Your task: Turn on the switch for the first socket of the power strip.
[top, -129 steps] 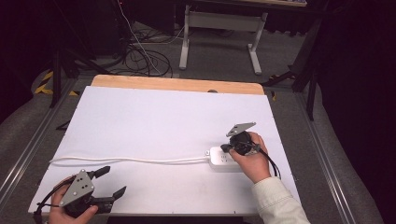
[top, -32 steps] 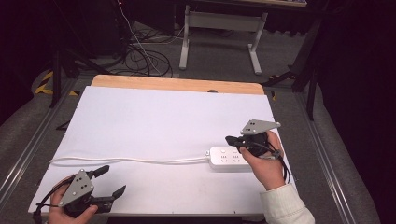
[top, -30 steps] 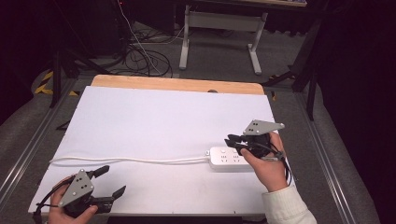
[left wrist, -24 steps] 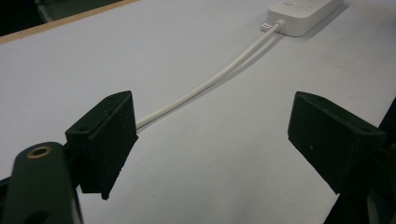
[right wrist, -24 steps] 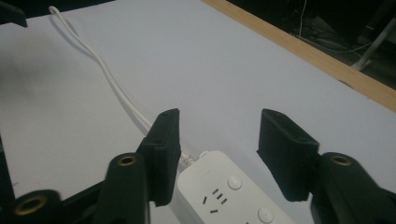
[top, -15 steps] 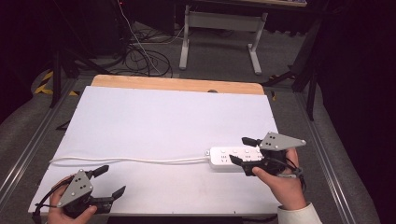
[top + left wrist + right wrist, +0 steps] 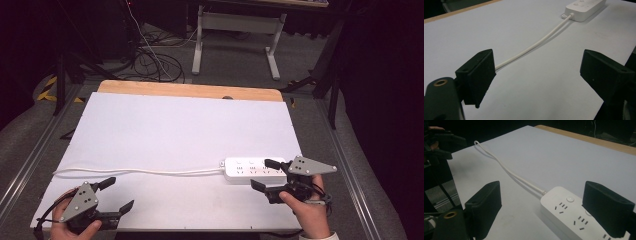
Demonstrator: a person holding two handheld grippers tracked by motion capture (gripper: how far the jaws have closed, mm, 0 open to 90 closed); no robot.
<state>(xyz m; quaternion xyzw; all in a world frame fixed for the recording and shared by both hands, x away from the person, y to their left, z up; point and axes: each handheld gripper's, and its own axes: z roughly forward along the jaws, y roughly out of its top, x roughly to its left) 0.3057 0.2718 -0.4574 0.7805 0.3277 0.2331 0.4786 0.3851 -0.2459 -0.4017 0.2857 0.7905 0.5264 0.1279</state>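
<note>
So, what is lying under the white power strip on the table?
The white rectangular power strip lies flat on a white sheet that covers the wooden table. Its white cable also rests on this sheet. The part of the sheet directly below the strip is covered.

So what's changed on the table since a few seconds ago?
The right gripper has let go of the power strip, its jaws just opening, and drawn back toward the table's near edge. The strip, its cord and the left gripper stayed put.

floor: grey carpet
twelve o'clock: white desk frame
eleven o'clock: tangled cables
surroundings: dark
</note>
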